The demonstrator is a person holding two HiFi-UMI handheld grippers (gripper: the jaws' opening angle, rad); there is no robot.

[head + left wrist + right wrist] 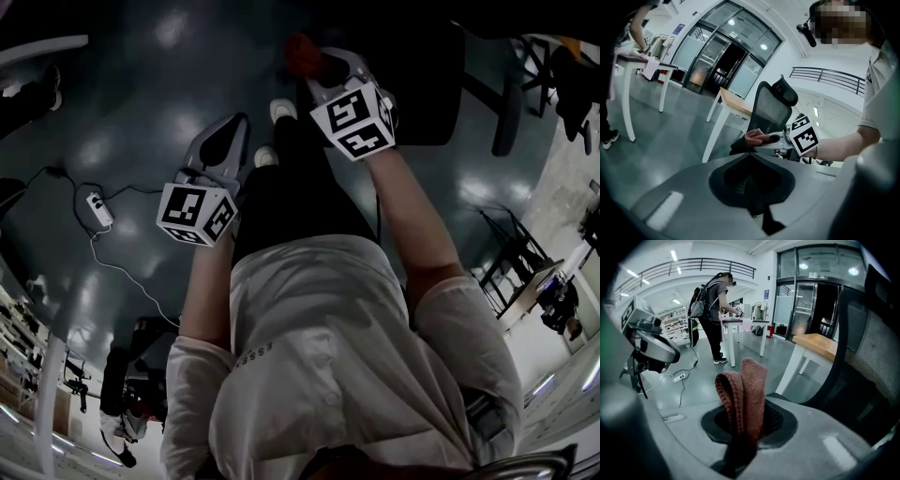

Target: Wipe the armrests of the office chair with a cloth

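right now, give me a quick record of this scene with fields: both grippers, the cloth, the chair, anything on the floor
left gripper: jaws together, nothing between them, held out in front of the person's left leg
right gripper: shut on the cloth, held further forward, near the chair
cloth: reddish-pink knitted cloth, folded, standing up out of the jaws
chair: black mesh office chair with headrest, upright, next to a wooden-topped table
armrest contact: cannot tell
floor: white power strip with cable, on the person's left

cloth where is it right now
The cloth is pinched, folded and upright, by the right hand-held gripper; in the head view it sits top centre, just left of the office chair.
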